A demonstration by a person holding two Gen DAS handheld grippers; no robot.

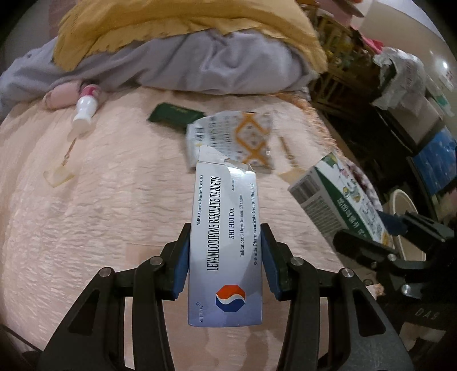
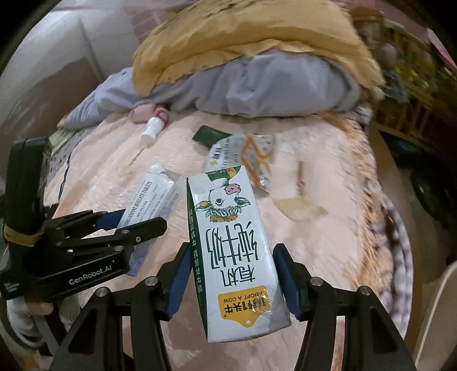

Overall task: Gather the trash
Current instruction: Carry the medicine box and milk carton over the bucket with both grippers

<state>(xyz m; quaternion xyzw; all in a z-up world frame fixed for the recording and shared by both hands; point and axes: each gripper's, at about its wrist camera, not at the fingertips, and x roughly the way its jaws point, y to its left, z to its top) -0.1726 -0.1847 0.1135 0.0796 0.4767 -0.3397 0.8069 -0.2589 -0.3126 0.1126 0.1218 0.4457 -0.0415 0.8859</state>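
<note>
My left gripper (image 1: 225, 231) is shut on a silver-white tablet box (image 1: 225, 256) with a torn top flap, and holds it above the pink bedspread (image 1: 100, 214). My right gripper (image 2: 232, 249) is shut on a white and green milk carton (image 2: 234, 256) with a cow drawing, also lifted off the bed. The carton (image 1: 342, 199) shows at the right of the left wrist view. In the right wrist view the left gripper (image 2: 134, 225) holds the tablet box (image 2: 154, 199) to the left of the carton.
On the bed lie a crumpled foil wrapper (image 1: 237, 137), a dark green packet (image 1: 175, 112), a white bottle (image 1: 84, 111) and pale scraps (image 2: 300, 205). Yellow (image 1: 185, 25) and grey blankets (image 1: 200, 65) are heaped behind. Cluttered shelves (image 1: 342, 57) stand to the right.
</note>
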